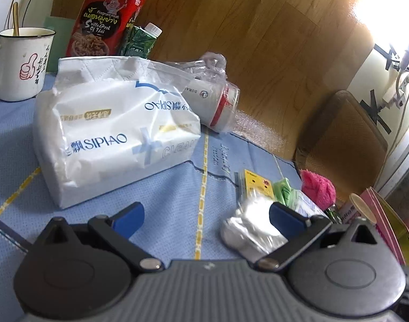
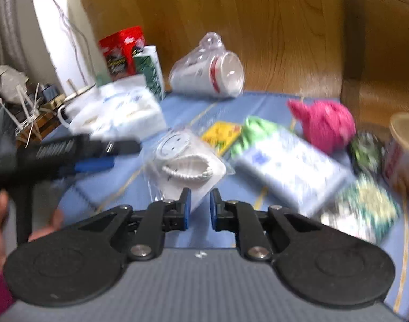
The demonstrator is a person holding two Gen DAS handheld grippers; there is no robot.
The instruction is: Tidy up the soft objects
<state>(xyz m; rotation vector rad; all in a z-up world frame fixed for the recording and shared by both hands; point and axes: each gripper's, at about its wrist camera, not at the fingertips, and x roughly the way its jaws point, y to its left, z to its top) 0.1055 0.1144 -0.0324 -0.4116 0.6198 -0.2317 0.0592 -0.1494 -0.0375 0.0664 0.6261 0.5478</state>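
A white SIPIAO tissue pack [image 1: 113, 134] [image 2: 118, 112] lies on the blue tablecloth [image 1: 177, 187], ahead of my left gripper [image 1: 204, 212] [image 2: 118, 154]. That gripper is open with nothing between its fingers; a shiny clear packet [image 1: 252, 225] lies by its right finger. In the blurred right wrist view this packet [image 2: 185, 161] holds something white and sits just beyond my right gripper [image 2: 200, 206]. Its jaws stand almost together with only a slit, gripping nothing I can make out. A pink fluffy item [image 2: 325, 123] [image 1: 318, 187], green cloth [image 2: 250, 131] and a blue-white soft pack [image 2: 287, 166] lie at the right.
Bagged paper cups [image 1: 215, 99] lie on their side at the table's far edge. An enamel mug [image 1: 22, 64], a red box [image 1: 105, 18] and a green carton [image 1: 140, 40] stand at the back left. A yellow packet [image 2: 220, 134] and a brown chair [image 1: 338, 139] are at the right.
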